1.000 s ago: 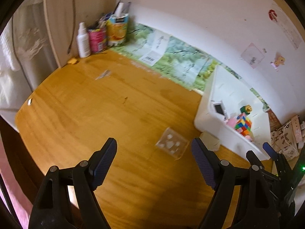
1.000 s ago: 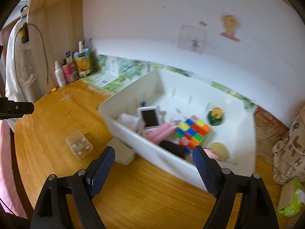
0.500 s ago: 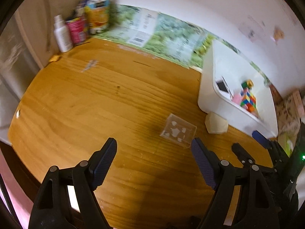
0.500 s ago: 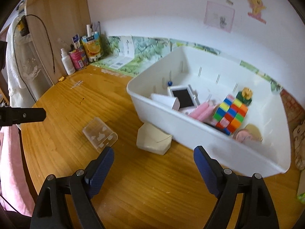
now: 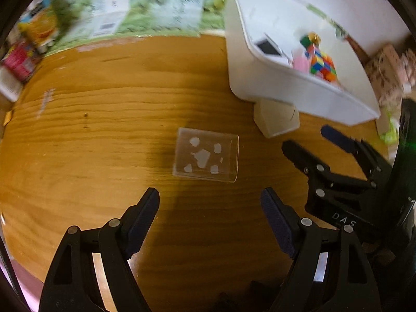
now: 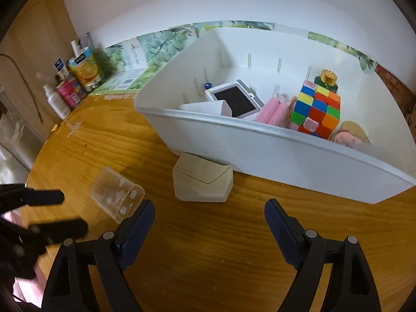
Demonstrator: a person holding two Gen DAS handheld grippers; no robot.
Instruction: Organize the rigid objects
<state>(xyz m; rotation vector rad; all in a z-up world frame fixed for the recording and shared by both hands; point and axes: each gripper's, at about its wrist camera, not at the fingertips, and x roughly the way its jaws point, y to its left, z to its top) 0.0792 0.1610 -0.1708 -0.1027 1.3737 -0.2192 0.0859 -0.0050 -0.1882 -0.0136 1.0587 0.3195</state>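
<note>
Wooden table (image 5: 104, 143) — both empty, wide-open grippers (image 5: 210, 208) (image 6: 208, 218) now nearer clear box (image 5: 206, 154).

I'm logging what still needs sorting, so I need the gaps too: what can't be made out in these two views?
- White bin, right wrist view: its near wall hides whatever lies low inside.
- Beige box, left wrist view: the bin's overhanging wall covers its far side.
- Bottles and cans, left wrist view: blurred; labels unreadable.
- Clear plastic box, right wrist view: the white bits inside are too small to identify.
</note>
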